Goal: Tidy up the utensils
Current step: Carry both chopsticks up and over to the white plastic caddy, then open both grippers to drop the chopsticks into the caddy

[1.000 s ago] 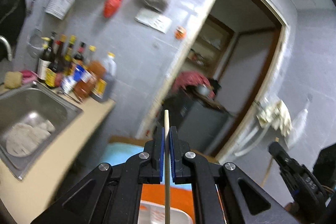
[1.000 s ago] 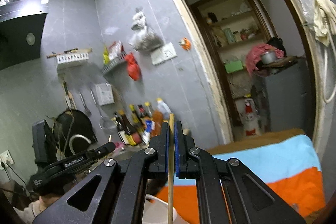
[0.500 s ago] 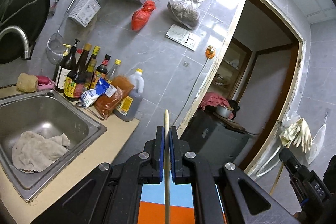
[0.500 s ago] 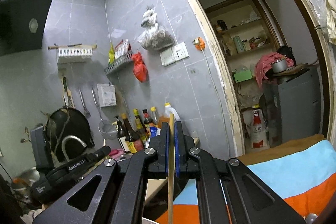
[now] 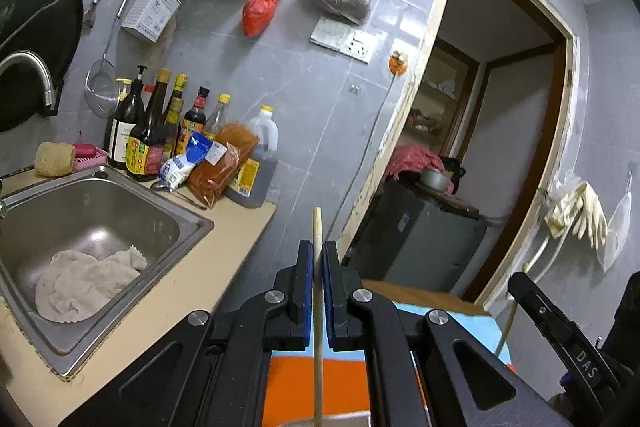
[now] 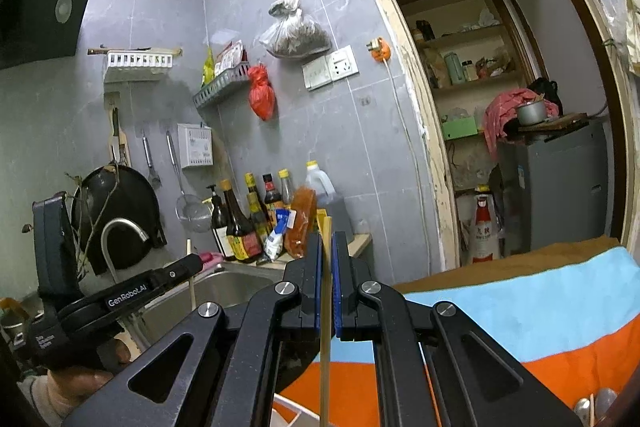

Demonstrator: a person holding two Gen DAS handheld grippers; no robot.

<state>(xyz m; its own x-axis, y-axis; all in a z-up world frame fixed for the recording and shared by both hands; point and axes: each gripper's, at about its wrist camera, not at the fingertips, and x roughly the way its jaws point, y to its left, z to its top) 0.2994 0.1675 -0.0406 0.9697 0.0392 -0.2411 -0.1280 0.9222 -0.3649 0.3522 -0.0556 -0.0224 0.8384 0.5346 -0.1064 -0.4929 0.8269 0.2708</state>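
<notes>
left wrist view: the left gripper (image 5: 316, 267) is clamped on an upright chopstick (image 5: 318, 307) above the orange-and-blue cloth (image 5: 296, 383). right wrist view: a second chopstick (image 6: 326, 307) is clamped by the right gripper (image 6: 327, 259), near the sink (image 6: 224, 287).

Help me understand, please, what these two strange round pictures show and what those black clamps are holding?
No robot is here: a person carries a hand-held two-finger gripper in each hand, each with a wide-angle camera looking along its fingers. One picture is from the left gripper, the other from the right gripper.

Each gripper is shut on one upright wooden chopstick: the left chopstick and the right chopstick.

Behind them is a kitchen: a steel sink holding a cloth, with sauce bottles on the counter. A striped blue and orange cloth covers the surface below. The left gripper also appears in the right picture.
</notes>
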